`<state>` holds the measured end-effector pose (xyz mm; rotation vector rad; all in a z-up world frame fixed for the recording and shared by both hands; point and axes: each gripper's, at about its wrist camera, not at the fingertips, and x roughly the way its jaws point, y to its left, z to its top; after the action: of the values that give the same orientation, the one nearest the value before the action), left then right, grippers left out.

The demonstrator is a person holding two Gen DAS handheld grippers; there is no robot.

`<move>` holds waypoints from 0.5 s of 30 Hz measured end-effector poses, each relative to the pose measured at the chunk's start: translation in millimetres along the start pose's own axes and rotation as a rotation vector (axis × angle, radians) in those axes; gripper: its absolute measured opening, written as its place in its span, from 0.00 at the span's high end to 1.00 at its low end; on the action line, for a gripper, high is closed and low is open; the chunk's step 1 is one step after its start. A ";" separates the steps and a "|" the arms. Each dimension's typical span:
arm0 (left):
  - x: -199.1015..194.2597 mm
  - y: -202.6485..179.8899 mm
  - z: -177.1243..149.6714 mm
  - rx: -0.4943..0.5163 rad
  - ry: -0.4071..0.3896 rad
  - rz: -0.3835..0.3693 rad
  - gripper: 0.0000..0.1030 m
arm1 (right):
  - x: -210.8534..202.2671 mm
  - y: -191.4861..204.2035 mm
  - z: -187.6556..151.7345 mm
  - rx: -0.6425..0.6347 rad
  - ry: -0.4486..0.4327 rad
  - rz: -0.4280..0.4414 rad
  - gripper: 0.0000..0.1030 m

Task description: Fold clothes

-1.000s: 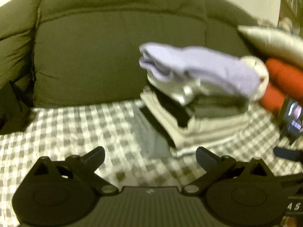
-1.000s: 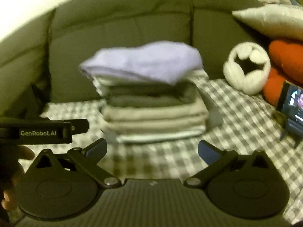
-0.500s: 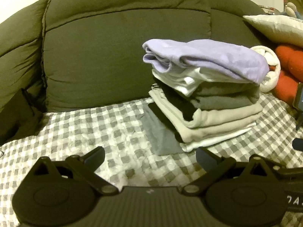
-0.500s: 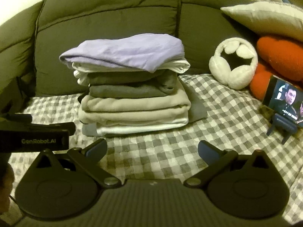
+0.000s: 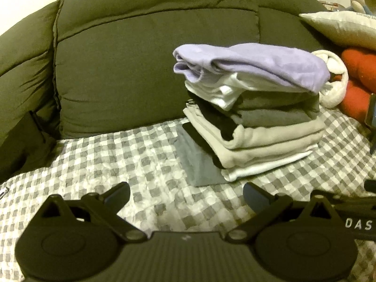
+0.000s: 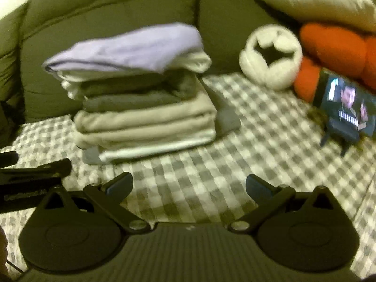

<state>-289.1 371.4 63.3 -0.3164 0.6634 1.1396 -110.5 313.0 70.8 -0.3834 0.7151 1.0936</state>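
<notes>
A stack of folded clothes stands on the checked sheet, with a lilac garment on top, then white, dark grey, beige and white layers. In the right wrist view the same stack sits left of centre, its lilac garment uppermost. My left gripper is open and empty, a short way in front of the stack. My right gripper is also open and empty, before the stack's right side. The left gripper's body shows at the left edge of the right wrist view.
A dark olive sofa back rises behind the stack. To the right lie white earmuffs, an orange plush, a pale pillow and a phone on a stand showing video. Checked sheet lies bare in front.
Both views have shifted slightly: the right gripper has swung rightward, so the stack sits further left and is blurred. The left view has steadied and drawn a little closer. Both grippers stayed open.
</notes>
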 end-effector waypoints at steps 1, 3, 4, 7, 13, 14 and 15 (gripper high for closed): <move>1.2 -1.3 -1.2 0.002 0.002 0.004 0.01 | 4.1 -1.7 -1.1 0.009 0.034 -0.004 0.00; 3.0 -4.1 -3.6 0.007 0.005 0.011 0.01 | 11.8 -3.8 -4.1 0.015 0.086 -0.015 0.00; 3.6 -5.6 -5.0 0.010 0.006 0.014 0.01 | 13.1 -3.8 -5.3 0.012 0.092 -0.022 0.00; 4.0 -8.2 -7.5 0.010 -0.005 0.018 0.01 | 9.9 -2.9 -4.8 0.002 0.069 -0.032 0.00; 0.5 -9.5 -8.1 0.006 -0.054 0.012 0.01 | 3.2 -2.2 -3.0 -0.008 0.020 -0.037 0.00; -0.8 -9.4 -8.1 0.003 -0.065 0.012 0.01 | 1.2 -2.0 -2.4 -0.011 0.008 -0.037 0.00; -2.1 -9.3 -8.0 -0.001 -0.075 0.012 0.01 | -0.8 -1.8 -1.7 -0.015 -0.004 -0.037 0.00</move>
<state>-283.7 361.7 57.6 -0.2694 0.5999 1.1573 -109.7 310.6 70.0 -0.4053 0.6937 1.0648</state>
